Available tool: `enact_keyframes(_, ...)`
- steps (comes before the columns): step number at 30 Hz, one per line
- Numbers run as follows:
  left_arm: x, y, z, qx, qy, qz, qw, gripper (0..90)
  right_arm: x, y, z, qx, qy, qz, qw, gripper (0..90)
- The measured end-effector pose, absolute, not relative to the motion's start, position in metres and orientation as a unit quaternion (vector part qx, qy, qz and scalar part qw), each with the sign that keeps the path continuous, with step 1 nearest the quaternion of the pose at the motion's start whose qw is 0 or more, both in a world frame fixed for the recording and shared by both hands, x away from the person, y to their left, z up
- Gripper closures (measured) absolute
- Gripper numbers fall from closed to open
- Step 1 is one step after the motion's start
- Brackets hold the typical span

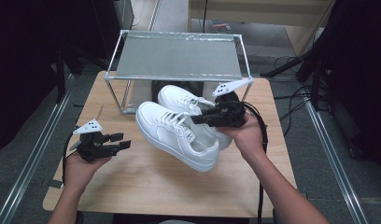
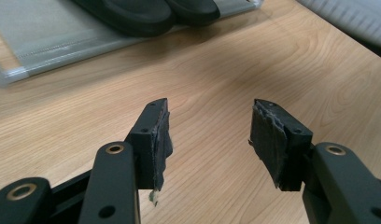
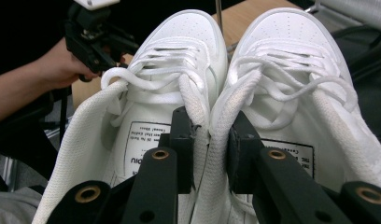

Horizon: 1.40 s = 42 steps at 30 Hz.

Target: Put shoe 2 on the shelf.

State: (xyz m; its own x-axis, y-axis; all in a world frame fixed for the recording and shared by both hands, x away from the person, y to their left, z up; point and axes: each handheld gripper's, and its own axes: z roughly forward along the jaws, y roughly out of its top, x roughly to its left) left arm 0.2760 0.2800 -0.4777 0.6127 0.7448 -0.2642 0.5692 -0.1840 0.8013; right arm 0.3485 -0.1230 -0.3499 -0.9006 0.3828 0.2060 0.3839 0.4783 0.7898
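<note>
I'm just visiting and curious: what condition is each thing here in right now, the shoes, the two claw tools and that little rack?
Pair of white sneakers: laced, pinched together by their inner collars, lifted off the table.
Right gripper: shut on both collars.
Left gripper: open, empty, above bare wood.
Metal rack: upright, top shelf bare.
Black shoes: lying on the rack's bottom shelf.
</note>
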Motion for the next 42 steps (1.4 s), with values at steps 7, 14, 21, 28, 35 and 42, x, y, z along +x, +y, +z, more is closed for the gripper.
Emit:
enact_keyframes(7, 0.277, 0.281, -0.479, 0.765, 0.431, 0.092, 0.47, 47.4, 0.358, -0.117, -0.323, -0.212, -0.858, -0.468, 0.014, 76.8)
enact_keyframes(14, 0.277, 0.28, -0.479, 0.767, 0.43, 0.091, 0.468, 47.5, 0.36, -0.103, -0.305, -0.185, -0.87, -0.457, 0.022, 76.9)
enact_keyframes(21, 0.277, 0.28, -0.479, 0.768, 0.428, 0.09, 0.468, 47.5, 0.36, -0.09, -0.288, -0.168, -0.875, -0.454, 0.024, 76.8)
enact_keyframes(28, 0.277, 0.28, -0.48, 0.767, 0.428, 0.09, 0.469, 47.5, 0.368, -0.077, -0.272, -0.166, -0.872, -0.461, 0.017, 76.7)
enact_keyframes(35, 0.278, 0.28, -0.481, 0.77, 0.424, 0.081, 0.469, 47.7, 0.387, -0.07, -0.26, -0.185, -0.867, -0.463, -0.004, 76.8)
enact_keyframes(42, 0.279, 0.277, -0.482, 0.779, 0.415, 0.074, 0.464, 47.6, 0.409, -0.069, -0.254, -0.221, -0.861, -0.458, -0.023, 76.7)
